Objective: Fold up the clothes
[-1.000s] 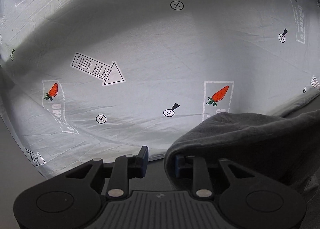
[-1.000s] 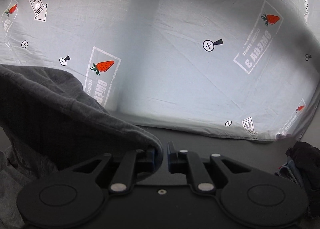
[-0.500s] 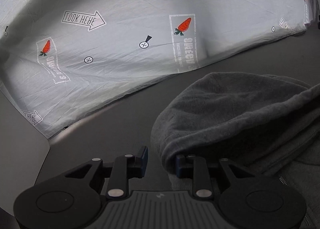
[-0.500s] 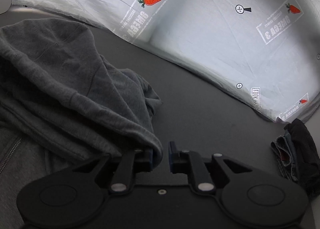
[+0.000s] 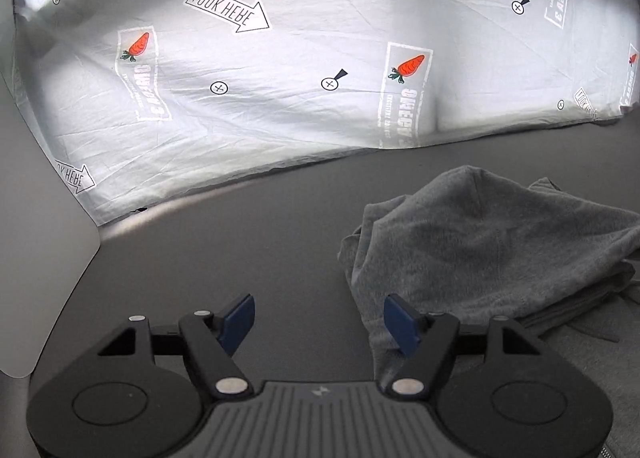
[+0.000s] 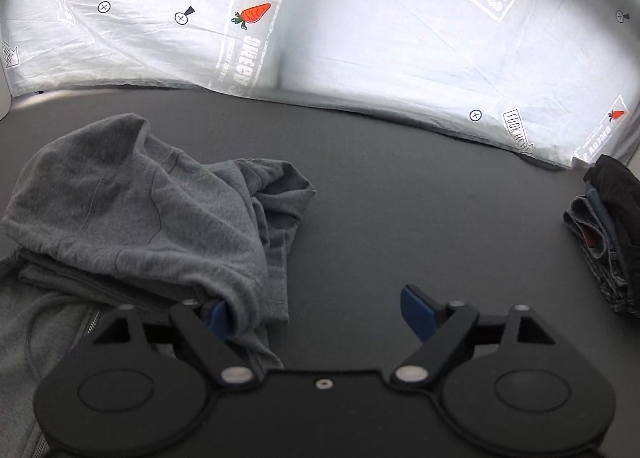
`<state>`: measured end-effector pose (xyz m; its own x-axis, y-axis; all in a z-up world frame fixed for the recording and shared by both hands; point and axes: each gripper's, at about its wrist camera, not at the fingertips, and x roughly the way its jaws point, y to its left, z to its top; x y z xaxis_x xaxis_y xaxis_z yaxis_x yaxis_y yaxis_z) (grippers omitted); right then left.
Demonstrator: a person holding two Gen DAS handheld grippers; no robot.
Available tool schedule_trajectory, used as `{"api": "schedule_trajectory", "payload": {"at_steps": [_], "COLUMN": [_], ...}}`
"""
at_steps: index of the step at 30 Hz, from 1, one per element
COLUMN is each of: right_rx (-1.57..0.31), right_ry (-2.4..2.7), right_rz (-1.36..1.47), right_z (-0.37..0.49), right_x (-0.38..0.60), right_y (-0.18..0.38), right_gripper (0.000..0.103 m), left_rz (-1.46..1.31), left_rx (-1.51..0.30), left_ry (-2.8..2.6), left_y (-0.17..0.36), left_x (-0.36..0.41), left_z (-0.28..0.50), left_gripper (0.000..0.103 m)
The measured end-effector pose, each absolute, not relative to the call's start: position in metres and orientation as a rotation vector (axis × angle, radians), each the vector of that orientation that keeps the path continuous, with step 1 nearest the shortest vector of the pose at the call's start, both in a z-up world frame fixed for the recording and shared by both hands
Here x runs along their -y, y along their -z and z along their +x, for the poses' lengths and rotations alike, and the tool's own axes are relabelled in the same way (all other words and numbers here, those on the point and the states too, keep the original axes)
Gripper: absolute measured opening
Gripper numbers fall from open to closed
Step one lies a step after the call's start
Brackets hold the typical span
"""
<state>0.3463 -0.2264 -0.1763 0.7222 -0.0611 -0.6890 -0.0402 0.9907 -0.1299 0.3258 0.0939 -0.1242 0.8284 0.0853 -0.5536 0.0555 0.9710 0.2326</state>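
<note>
From the left wrist view, the left gripper [image 5: 319,321] has its fingers spread wide and pinching nothing. The grey hoodie [image 5: 492,242] lies bunched on the dark desk [image 5: 248,242], just ahead and to the right of the fingers, its near edge draped against the right finger [image 5: 400,324]. I judge the hood part was laid over the body as a fold, so the fingers have let go to leave it there. Half a second ago these fingers were close together with cloth over the right one, and a second ago the cloth hung up against the white printed sheet [image 5: 280,105]; now it rests flat on the desk.

From the right wrist view, the right gripper [image 6: 318,316] is likewise spread and empty. The hoodie sits ahead and to the left, its hem folding over the left finger [image 6: 218,316], touching but not clamped. A zipper and drawstring show at the far left. Earlier these fingers were nearly shut at that hem. Well off to the right of the fingers lies a dark pile of clothes [image 6: 604,234], apart from the hoodie.
</note>
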Motion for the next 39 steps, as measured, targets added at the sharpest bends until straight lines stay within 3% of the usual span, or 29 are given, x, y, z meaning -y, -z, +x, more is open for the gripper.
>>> {"api": "schedule_trajectory", "payload": {"at_steps": [7, 17, 26, 31, 33, 34, 36, 37, 38, 39], "right_rx": [-0.791, -0.804, -0.825, -0.73, -0.693, -0.686, -0.677, -0.676, -0.681, -0.706], "right_ry": [0.037, -0.084, -0.332, -0.259, -0.176, -0.155, -0.155, -0.177, -0.201, -0.23], "right_rz": [-0.238, -0.325, -0.286, -0.06, -0.011, -0.019, -0.066, -0.083, -0.098, -0.105], "right_z": [0.358, 0.349, 0.35, 0.35, 0.358, 0.361, 0.368, 0.371, 0.374, 0.377], "right_x": [0.217, 0.214, 0.218, 0.23, 0.224, 0.216, 0.195, 0.185, 0.175, 0.166], "right_y": [0.182, 0.187, 0.161, 0.13, 0.128, 0.129, 0.138, 0.144, 0.151, 0.161], "right_gripper": [0.085, 0.085, 0.086, 0.085, 0.071, 0.056, 0.048, 0.038, 0.03, 0.028], "left_rz": [0.15, 0.108, 0.056, 0.03, 0.007, 0.003, -0.021, -0.041, -0.052, -0.047], "left_rx": [-0.544, -0.79, -0.817, -0.776, -0.718, -0.702, -0.694, -0.7, -0.719, -0.742], "left_ry": [0.114, 0.065, 0.03, 0.004, 0.021, 0.022, 0.028, 0.039, 0.057, 0.075], "left_y": [0.108, 0.19, 0.195, 0.175, 0.158, 0.151, 0.146, 0.145, 0.149, 0.155], "left_x": [-0.056, -0.059, -0.074, -0.078, -0.078, -0.076, -0.073, -0.071, -0.069, -0.066], "left_z": [0.377, 0.437, 0.434, 0.425, 0.413, 0.409, 0.404, 0.403, 0.402, 0.401], "left_gripper": [0.072, 0.072, 0.073, 0.072, 0.072, 0.072, 0.069, 0.066, 0.06, 0.056]}}
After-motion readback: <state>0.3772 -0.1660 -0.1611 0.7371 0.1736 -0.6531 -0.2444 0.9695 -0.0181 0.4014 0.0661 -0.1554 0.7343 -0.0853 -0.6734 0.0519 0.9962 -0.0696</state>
